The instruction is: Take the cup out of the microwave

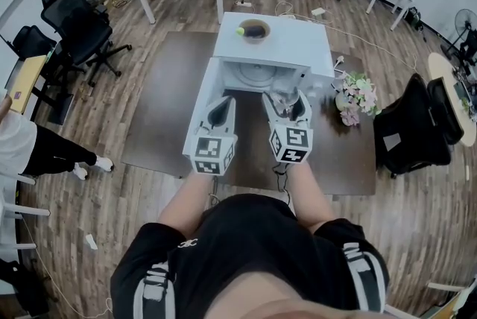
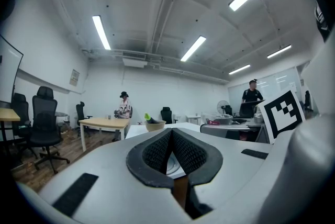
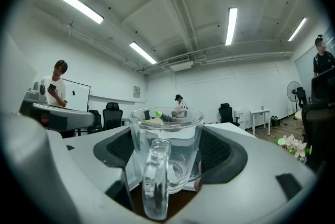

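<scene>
A clear glass cup (image 3: 166, 150) with a handle that faces the camera stands upright between the dark pads (image 3: 222, 152) of my right gripper (image 3: 166, 131), which is shut on it. In the head view the cup (image 1: 286, 99) and right gripper (image 1: 289, 106) are just in front of the open white microwave (image 1: 277, 51), outside its cavity (image 1: 253, 76) where the turntable shows. My left gripper (image 1: 221, 111) hangs beside it on the left, level, over the opened door (image 1: 197, 124). Its pads (image 2: 157, 152) meet at the tips with nothing between them.
A bowl (image 1: 253, 30) with something green in it sits on top of the microwave. The microwave stands on a brown table (image 1: 160, 109), with a bunch of flowers (image 1: 358, 95) to its right. Black office chairs (image 1: 414, 127) and other desks stand around, and people are at the far side of the room.
</scene>
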`<action>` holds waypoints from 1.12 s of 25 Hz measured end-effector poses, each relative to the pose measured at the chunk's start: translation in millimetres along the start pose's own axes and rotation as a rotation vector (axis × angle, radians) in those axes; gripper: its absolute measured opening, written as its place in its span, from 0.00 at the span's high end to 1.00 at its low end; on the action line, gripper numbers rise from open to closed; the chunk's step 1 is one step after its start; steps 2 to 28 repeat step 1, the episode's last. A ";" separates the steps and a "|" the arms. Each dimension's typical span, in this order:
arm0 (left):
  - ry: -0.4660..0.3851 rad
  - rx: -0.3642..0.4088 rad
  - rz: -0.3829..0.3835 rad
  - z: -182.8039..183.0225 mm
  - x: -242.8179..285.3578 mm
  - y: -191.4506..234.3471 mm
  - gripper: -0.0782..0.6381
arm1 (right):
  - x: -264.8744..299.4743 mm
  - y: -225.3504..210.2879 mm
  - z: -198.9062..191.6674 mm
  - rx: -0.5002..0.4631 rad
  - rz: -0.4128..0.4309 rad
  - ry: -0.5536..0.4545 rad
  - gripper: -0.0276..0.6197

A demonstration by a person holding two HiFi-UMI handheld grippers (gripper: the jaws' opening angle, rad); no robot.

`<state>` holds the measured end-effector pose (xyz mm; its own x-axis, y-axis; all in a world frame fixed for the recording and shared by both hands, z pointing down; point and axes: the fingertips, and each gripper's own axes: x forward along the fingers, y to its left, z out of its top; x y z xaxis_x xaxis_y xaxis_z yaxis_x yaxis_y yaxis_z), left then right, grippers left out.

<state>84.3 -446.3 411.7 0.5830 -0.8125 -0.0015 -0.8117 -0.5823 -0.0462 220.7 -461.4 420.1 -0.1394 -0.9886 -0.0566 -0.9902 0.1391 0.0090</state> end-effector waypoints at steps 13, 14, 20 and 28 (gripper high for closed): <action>-0.003 0.001 0.000 0.5 1.6 0.7 0.89 | 1.8 0.2 -0.1 0.000 0.002 -0.001 0.37; -0.003 0.001 0.000 0.5 1.6 0.7 0.89 | 1.8 0.2 -0.1 0.000 0.002 -0.001 0.37; -0.003 0.001 0.000 0.5 1.6 0.7 0.89 | 1.8 0.2 -0.1 0.000 0.002 -0.001 0.37; -0.003 0.001 0.000 0.5 1.6 0.7 0.89 | 1.8 0.2 -0.1 0.000 0.002 -0.001 0.37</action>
